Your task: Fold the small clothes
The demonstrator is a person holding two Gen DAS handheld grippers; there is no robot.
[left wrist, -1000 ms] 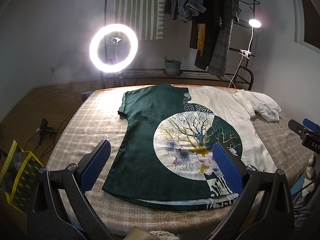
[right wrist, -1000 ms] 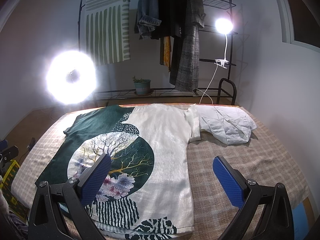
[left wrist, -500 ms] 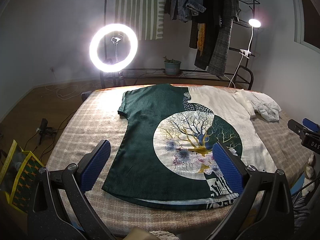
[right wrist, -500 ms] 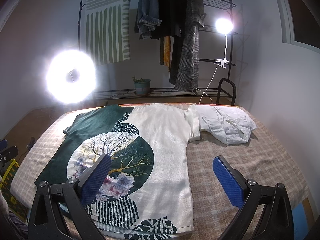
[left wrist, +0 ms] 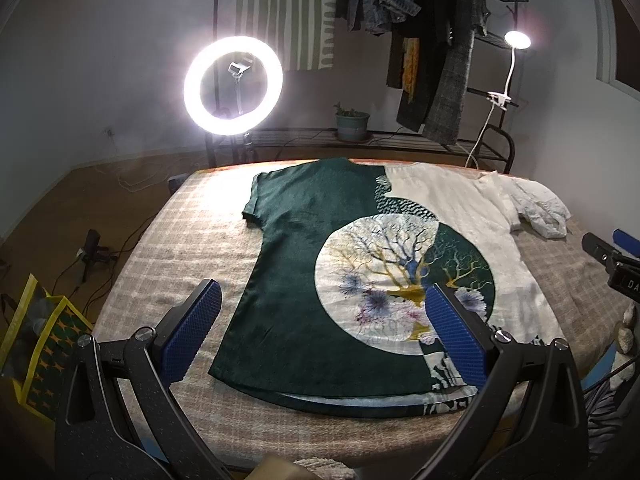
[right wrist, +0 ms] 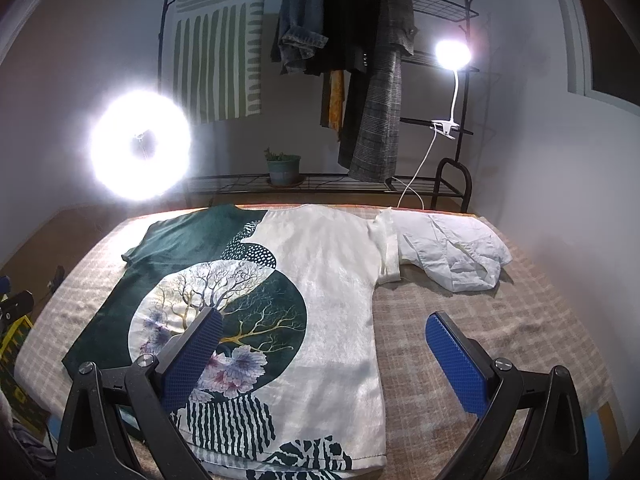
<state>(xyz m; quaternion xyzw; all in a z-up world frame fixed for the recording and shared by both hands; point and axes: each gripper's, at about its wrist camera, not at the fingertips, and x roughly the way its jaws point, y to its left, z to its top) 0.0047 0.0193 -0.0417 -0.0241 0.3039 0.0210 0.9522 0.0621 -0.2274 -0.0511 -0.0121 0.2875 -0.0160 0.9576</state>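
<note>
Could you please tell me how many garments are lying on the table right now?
2: the green-and-cream printed shirt spread flat mid-table, and a crumpled white garment at its cream sleeve, far right. Anything beneath them would be hidden.

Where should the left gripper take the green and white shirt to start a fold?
Probably the dark green sleeve cuff, approached from the shirt's left edge. The shirt lies spread flat on the checked cover, and the cuff juts out free. The left gripper is open above it.
</note>
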